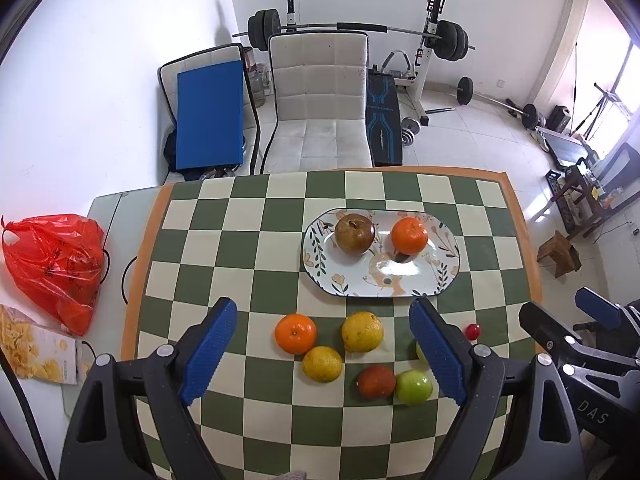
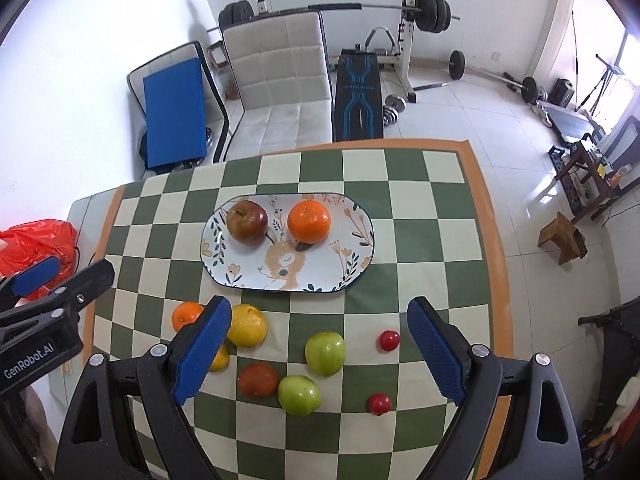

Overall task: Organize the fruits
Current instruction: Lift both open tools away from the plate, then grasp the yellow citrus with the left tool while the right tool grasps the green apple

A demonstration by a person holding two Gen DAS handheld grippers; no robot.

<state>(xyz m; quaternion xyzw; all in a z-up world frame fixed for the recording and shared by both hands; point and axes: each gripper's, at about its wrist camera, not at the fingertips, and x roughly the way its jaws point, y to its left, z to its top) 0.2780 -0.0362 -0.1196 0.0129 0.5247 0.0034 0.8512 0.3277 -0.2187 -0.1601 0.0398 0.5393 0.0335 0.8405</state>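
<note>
Two down so far: a dark red apple (image 2: pixel 247 222) and an orange (image 2: pixel 309 222) sit apart on the floral oval plate (image 2: pixel 352 268), frame centre. The rest, citrus, green apples (image 2: pixel 325 353) and tiny red ones, wait loose lower-middle. Left gripper (image 1: pixel 323 350) and right gripper (image 2: pixel 319 350) both hover spread wide, holding nothing.

This is a room in a home, used partly for dining and partly as a gym. A barbell rack (image 1: pixel 430 40) loaded with weight plates stands against the white wall, with a sit-up bench (image 2: pixel 359 96) and dumbbells (image 2: pixel 394 110) on the tiled floor. A padded white chair (image 1: pixel 320 100) faces the surface, which wears a green-checked cloth (image 1: pixel 256 240). A red shopping bag (image 1: pixel 56 268) and a cereal box (image 1: pixel 36 348) lie at its edge.
</note>
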